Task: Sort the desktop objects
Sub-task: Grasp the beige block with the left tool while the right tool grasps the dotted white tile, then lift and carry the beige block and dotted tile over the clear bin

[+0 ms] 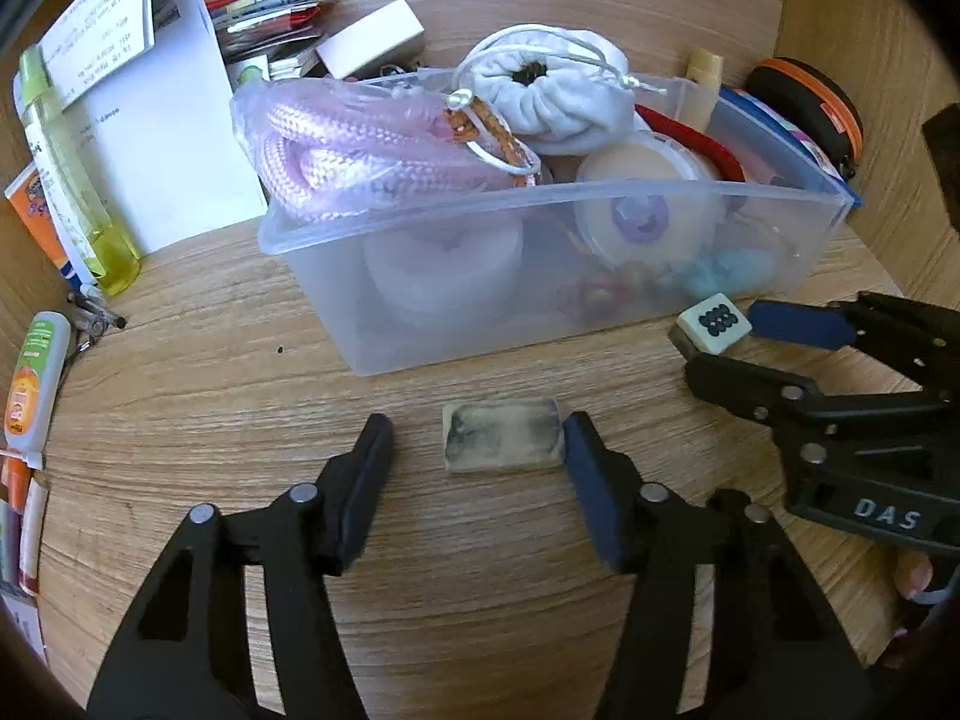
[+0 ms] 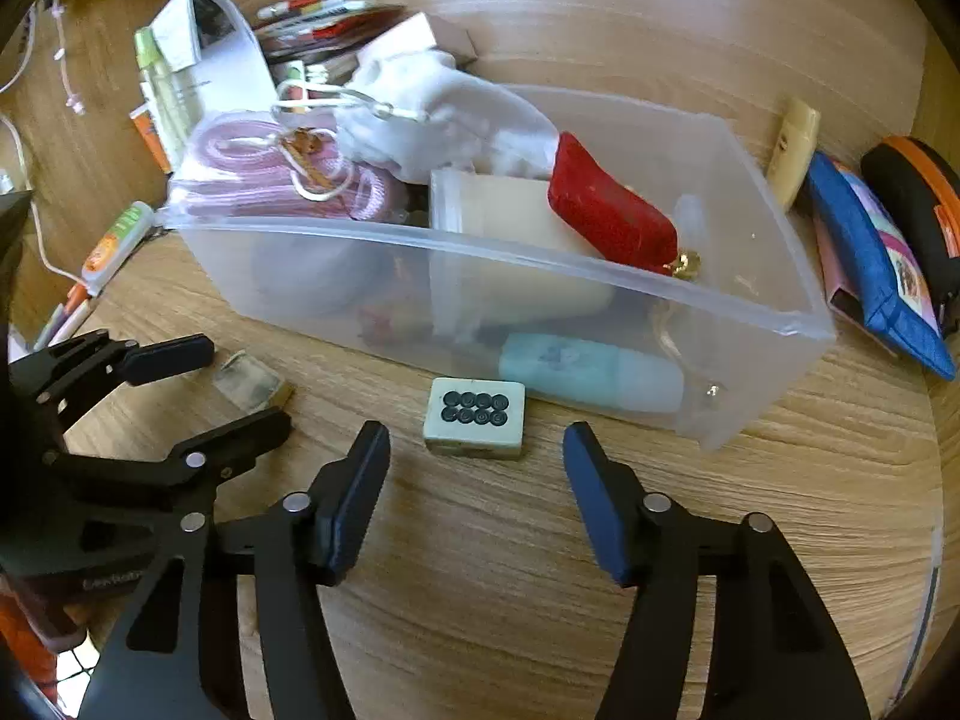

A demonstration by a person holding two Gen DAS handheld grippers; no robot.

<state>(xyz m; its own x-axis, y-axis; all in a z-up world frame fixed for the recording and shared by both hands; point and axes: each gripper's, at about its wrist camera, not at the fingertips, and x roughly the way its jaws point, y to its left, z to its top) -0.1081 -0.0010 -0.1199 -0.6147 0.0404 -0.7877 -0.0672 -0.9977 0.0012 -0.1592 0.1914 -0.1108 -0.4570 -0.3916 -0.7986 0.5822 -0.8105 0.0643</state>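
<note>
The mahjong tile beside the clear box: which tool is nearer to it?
Right. The right tool is open with the mahjong tile just ahead of its fingertips. The left tool straddles the dirty eraser, off to the tile's side.

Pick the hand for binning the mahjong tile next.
Right. The right gripper is open with the tile lying just ahead between its jaws; the left gripper is straddling the eraser.

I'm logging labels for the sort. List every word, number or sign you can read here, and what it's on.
"DAS": white letters on the right gripper body.
Eight dark circles, two rows of four: face of the mahjong tile.
Embossed word on the left gripper body: too faint to read.
Printed lines on the paper sheet: too small.
Orange-labelled tube: blurred.
</note>
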